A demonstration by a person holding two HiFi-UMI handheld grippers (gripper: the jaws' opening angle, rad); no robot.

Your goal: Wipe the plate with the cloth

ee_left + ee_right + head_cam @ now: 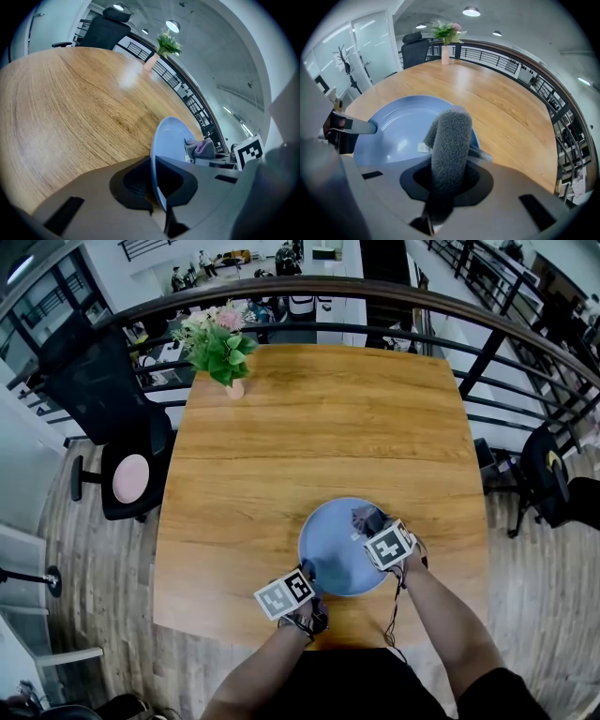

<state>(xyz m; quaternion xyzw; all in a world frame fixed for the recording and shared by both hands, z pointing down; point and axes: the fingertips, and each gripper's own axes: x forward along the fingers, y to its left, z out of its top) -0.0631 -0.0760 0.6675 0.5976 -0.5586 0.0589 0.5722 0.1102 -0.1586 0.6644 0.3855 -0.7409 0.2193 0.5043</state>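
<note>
Head view: a pale blue round plate (330, 554) lies on the wooden tabletop (309, 437) near its front edge. The left tool (309, 576) is at its near-left rim, and the right tool (372, 524) is over its right side with a grey cloth (364, 517).

Left gripper view: the left tool is clenched on the plate's thin rim, seen edge-on.

Right gripper view: the right tool grasps the cloth, a fuzzy roll above the plate's right part. Only here does the plate's glossy well show.
</note>
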